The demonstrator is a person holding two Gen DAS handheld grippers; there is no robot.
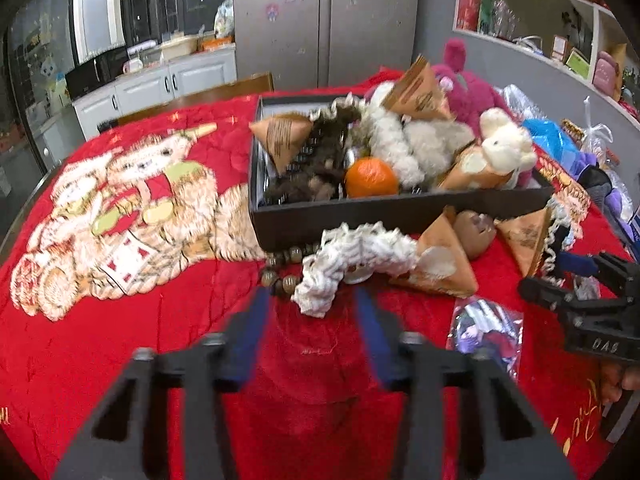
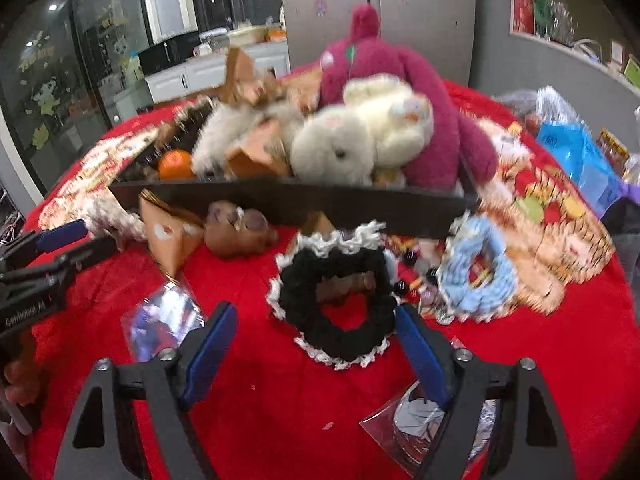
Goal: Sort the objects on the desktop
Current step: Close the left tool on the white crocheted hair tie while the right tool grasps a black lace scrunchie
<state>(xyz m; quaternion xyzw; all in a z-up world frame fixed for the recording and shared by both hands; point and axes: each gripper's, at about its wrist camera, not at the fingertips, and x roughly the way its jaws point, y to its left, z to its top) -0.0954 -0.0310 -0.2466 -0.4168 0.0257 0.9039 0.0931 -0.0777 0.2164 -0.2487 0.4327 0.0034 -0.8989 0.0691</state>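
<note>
**Desk:** What sits at the centre?

**Photographer:** A black box (image 1: 400, 212) on a red quilt (image 1: 160, 340), heaped above its rim with an orange (image 1: 371, 177), a cream plush bear (image 1: 506, 146), white fluffy pieces and brown paper pyramids. A magenta plush (image 2: 404, 92) leans on the far side, partly over the edge.

**Desk:** And loose on the cloth?

**Photographer:** Against the box's near wall lie a white crocheted scrunchie (image 1: 352, 256), a string of brown beads (image 1: 284, 272), a paper pyramid (image 1: 440, 260) and a small brown toy (image 2: 236, 232). In the right wrist view, a black scrunchie with white trim (image 2: 336, 304) lies just ahead of the right gripper (image 2: 316, 320), a pale blue scrunchie (image 2: 476, 272) beside it, dark beads between them.

**Desk:** The tongs?

**Photographer:** Both released, blue pads spread, nothing between them. The left gripper (image 1: 316, 300) points at the white scrunchie, tips near it.

**Desk:** Room to move?

**Photographer:** Bare quilt lies left of the box and below both grippers. A shiny packet (image 1: 486, 328) lies between the grippers, another (image 2: 436, 432) under the right one's right finger. Bags crowd the table's right edge, with a blue bag (image 2: 576, 160) among them. The frames are motion-blurred.
</note>
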